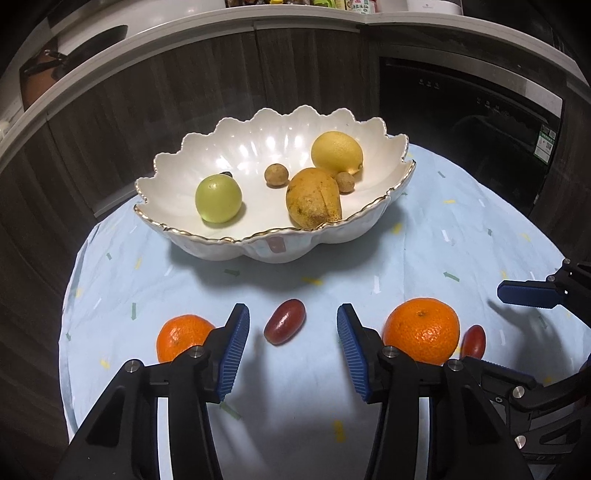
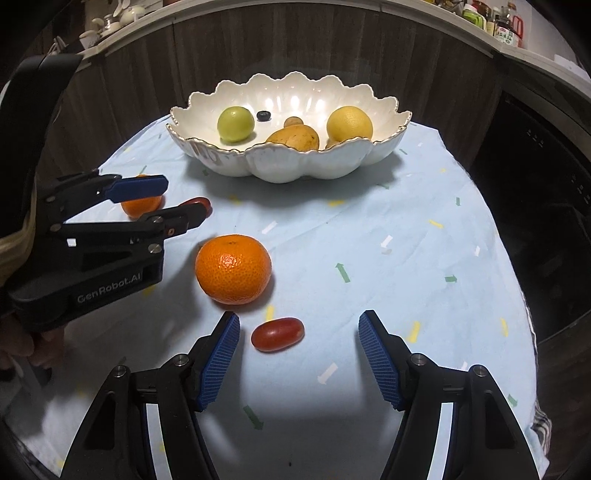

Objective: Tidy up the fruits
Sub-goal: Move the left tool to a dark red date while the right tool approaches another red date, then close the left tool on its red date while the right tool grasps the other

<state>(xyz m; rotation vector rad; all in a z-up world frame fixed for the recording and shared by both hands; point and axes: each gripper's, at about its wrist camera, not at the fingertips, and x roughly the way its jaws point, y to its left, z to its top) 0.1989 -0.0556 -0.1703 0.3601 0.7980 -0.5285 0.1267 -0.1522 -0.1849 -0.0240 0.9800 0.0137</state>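
Observation:
A white scalloped bowl (image 1: 207,243) (image 2: 306,166) holds a green fruit (image 1: 218,198), a lemon (image 1: 337,152), a brown pear (image 1: 313,198) and two small brown fruits (image 1: 276,175). On the cloth lie a large mandarin (image 1: 421,330) (image 2: 233,268), a small mandarin (image 1: 183,336) (image 2: 142,205) and two red grape tomatoes (image 1: 284,321) (image 2: 277,334). My left gripper (image 1: 291,328) is open, with a tomato just ahead between its fingers. My right gripper (image 2: 299,343) is open around the other tomato (image 1: 472,341).
A light blue patterned cloth (image 2: 406,258) covers the round table. Dark wood cabinets and an oven (image 1: 480,122) stand behind it. A countertop with bottles (image 2: 495,22) runs above. The left gripper's body (image 2: 103,240) shows at the left of the right wrist view.

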